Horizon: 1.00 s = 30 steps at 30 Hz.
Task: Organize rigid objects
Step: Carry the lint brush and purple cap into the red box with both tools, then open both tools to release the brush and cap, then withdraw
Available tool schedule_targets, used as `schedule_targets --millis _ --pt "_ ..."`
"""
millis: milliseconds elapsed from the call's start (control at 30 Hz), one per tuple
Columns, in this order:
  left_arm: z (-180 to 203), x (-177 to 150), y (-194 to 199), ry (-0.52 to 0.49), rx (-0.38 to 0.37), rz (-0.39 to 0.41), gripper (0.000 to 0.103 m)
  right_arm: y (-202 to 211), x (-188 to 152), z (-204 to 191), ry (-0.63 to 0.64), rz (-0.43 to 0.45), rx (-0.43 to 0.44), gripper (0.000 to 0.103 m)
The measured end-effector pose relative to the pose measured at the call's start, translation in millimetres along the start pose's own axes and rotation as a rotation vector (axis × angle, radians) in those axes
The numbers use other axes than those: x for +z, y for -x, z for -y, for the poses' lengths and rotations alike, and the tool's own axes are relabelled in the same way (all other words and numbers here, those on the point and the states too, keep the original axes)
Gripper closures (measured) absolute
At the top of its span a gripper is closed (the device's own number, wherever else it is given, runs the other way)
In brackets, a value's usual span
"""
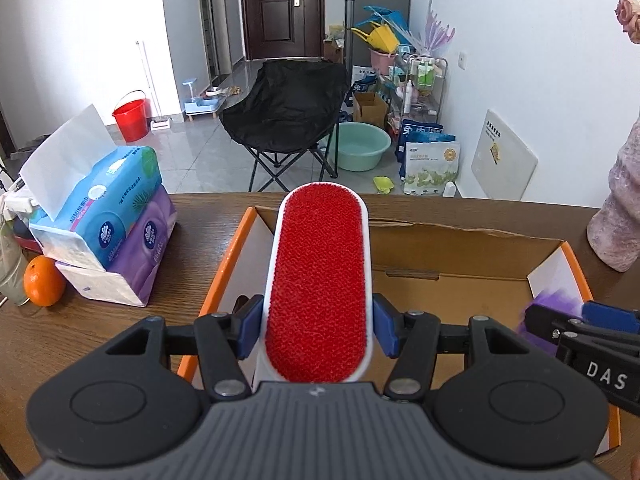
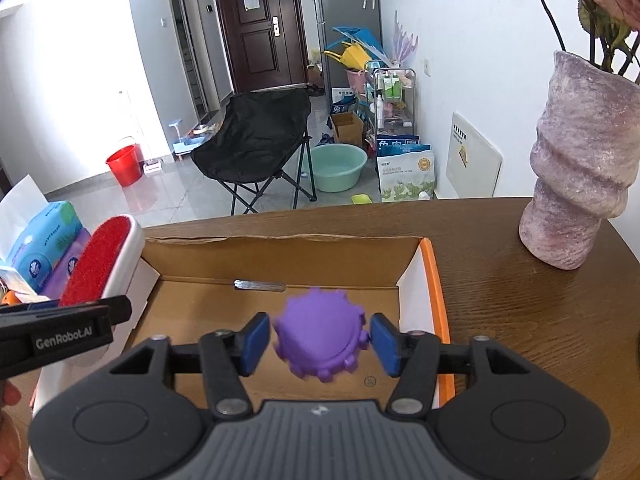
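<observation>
Now both hands sit over the open cardboard box (image 2: 280, 264) on the bench (image 2: 520, 300).
My left gripper (image 1: 318, 332) pinches the red lint brush (image 1: 320, 280), long axis pointing away along the jaws, angled down into the box's left end. My right gripper (image 2: 318, 340) has its jaws spread clear of the purple spiky ball (image 2: 320, 336) between them, over the box floor.
</observation>
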<state>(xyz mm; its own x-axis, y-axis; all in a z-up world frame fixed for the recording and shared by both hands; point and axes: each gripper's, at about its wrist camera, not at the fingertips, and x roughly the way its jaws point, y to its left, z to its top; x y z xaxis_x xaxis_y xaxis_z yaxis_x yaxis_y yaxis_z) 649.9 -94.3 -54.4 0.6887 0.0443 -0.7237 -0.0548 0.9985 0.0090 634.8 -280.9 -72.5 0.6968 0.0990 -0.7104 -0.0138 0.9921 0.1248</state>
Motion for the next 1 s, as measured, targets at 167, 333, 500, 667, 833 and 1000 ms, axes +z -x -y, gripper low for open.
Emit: schedule_targets --millis 167,333,500,667,833,1000 --pt "-5 -3 8 0.007 0.012 0.034 0.014 8 -3 1 0.015 0.039 -0.012 0.01" --pt "-9 -1 22 0.024 0.024 0.078 0.0 13 -3 4 0.018 0.044 -0.01 0.009" --pt "-9 -1 29 0.02 0.025 0.086 0.0 17 -5 5 0.019 0.05 -0.006 0.003" --pt "-10 -5 30 0.019 0.034 0.076 0.0 20 -6 6 0.027 0.053 0.003 0.002" --pt "-16 -9 34 0.032 0.037 0.075 0.0 29 -10 6 0.029 0.058 0.007 0.002" --pt "-19 -12 43 0.034 0.038 0.08 0.0 40 -13 6 0.035 0.068 0.01 0.002"
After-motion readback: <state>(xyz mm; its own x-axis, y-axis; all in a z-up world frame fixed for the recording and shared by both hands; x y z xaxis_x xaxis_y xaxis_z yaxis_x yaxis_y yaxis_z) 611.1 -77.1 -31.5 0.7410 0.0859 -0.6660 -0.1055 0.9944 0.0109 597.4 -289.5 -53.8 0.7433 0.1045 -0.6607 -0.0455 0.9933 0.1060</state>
